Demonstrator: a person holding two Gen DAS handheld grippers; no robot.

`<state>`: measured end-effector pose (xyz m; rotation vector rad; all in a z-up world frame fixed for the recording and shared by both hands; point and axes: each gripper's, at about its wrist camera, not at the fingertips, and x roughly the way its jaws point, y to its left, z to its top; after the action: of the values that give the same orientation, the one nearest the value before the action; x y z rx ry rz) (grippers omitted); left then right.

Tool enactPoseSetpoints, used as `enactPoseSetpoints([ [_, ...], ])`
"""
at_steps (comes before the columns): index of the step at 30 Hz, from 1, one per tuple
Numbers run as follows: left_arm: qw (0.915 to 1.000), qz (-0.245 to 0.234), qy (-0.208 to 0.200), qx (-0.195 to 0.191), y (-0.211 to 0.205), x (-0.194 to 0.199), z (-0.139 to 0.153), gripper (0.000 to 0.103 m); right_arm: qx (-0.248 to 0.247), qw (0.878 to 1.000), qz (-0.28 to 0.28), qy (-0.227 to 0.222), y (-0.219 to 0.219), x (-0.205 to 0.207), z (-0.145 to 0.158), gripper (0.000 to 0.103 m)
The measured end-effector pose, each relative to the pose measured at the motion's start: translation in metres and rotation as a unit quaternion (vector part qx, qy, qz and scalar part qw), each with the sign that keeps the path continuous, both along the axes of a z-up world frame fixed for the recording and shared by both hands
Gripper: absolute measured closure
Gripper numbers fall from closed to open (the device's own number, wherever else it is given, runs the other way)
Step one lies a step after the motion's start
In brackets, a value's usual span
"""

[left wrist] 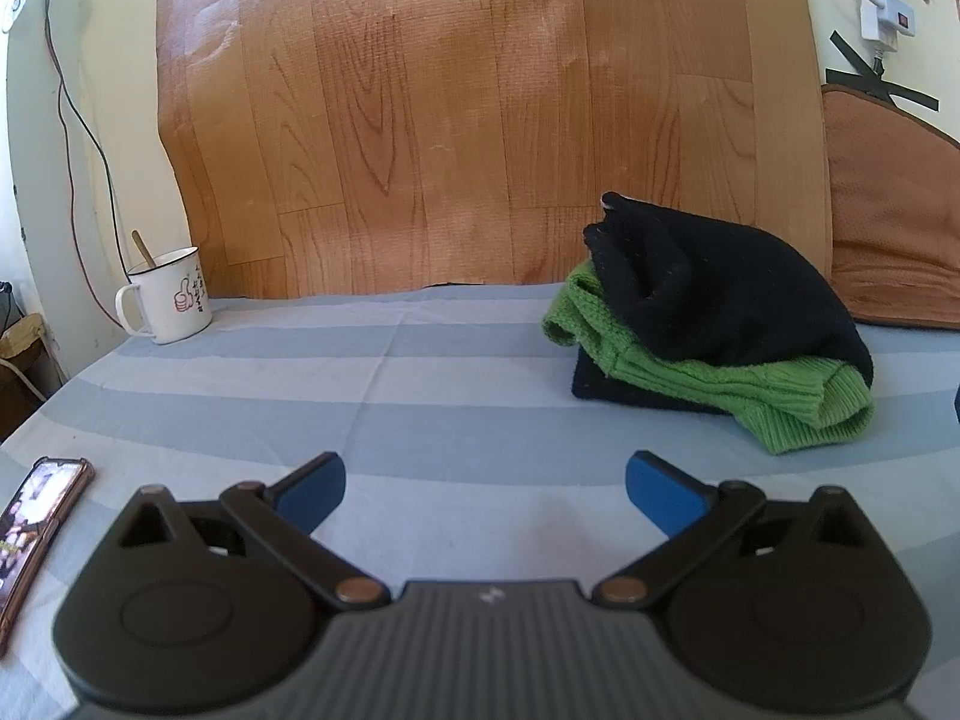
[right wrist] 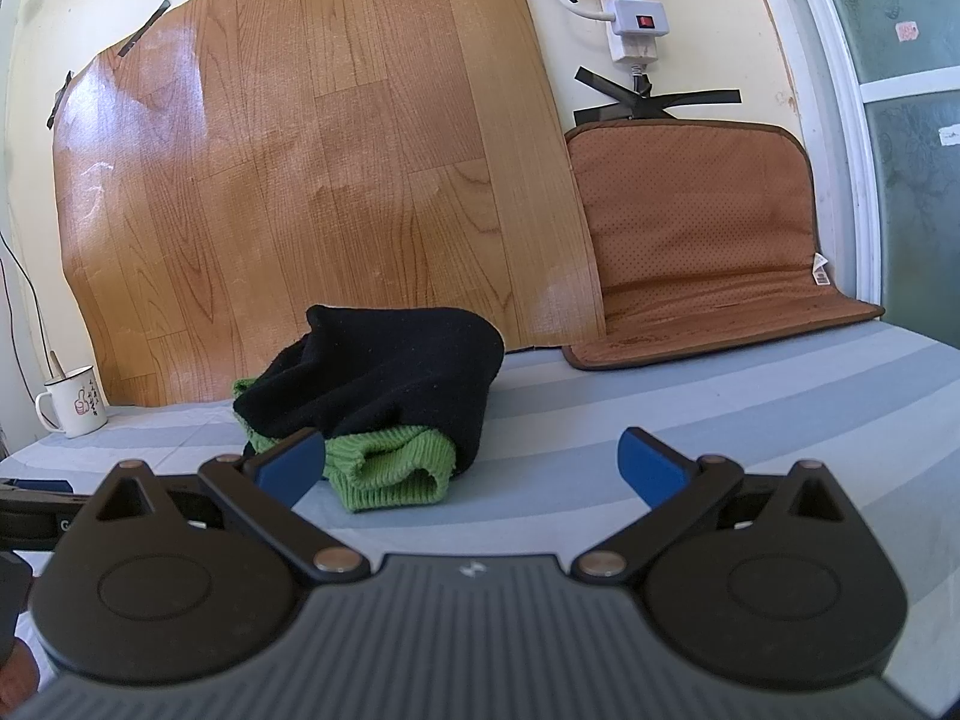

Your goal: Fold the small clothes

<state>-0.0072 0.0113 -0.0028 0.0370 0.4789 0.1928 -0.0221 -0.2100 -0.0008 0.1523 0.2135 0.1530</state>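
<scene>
You had a white mug (left wrist: pixel 168 295) with a stick in it at the back left of the striped sheet (left wrist: pixel 372 396), a phone (left wrist: pixel 33 525) near your left, and a brown cushion (right wrist: pixel 702 240) leaning under the power strip (right wrist: pixel 630 6).

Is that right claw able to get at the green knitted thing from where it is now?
Probably yes. The right claw is open, and the green knit pokes out from under the black garment just ahead, with only bare striped sheet between.
</scene>
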Motion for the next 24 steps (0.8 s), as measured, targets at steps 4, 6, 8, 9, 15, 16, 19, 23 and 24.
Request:
enactPoseSetpoints([
  [4,1.0,-0.001,0.0,-0.001,-0.0002,0.0002,-0.0004,0.0,0.0,1.0,0.0,0.0,-0.0003,0.0003,-0.0001,0.0],
  [6,1.0,-0.002,0.0,-0.001,-0.0004,0.0003,-0.0005,0.0,0.0,1.0,0.0,0.0,-0.0002,0.0003,-0.0001,0.0],
  [8,1.0,-0.004,-0.001,0.0,-0.0013,-0.0003,-0.0006,0.0,0.0,1.0,0.0,0.0,-0.0001,0.0004,-0.0001,0.0],
  [9,1.0,-0.005,-0.001,0.001,-0.0015,-0.0006,-0.0007,0.0,0.0,1.0,0.0,0.0,-0.0002,0.0004,-0.0001,0.0],
  [15,1.0,-0.009,-0.002,0.001,-0.0008,-0.0009,-0.001,0.0,0.0,1.0,0.001,0.001,0.0004,0.0007,-0.0014,0.0],
  [16,1.0,-0.009,-0.002,0.0,-0.0005,-0.0009,-0.0009,0.0,0.0,1.0,0.0,0.001,0.0006,0.0005,-0.0014,0.0],
  [19,1.0,-0.009,-0.003,0.0,-0.0008,-0.001,-0.001,0.0,0.0,1.0,0.0,0.001,0.0005,0.0005,-0.0012,0.0],
  [23,0.9999,-0.011,-0.004,0.003,-0.0015,-0.0013,-0.0015,0.0,0.0,1.0,0.001,0.001,-0.0001,0.0007,-0.0008,0.0],
  [24,0.9999,-0.011,-0.004,0.004,-0.0019,-0.0013,-0.0015,0.0,0.0,1.0,0.001,0.001,0.0,0.0006,-0.0008,0.0],
])
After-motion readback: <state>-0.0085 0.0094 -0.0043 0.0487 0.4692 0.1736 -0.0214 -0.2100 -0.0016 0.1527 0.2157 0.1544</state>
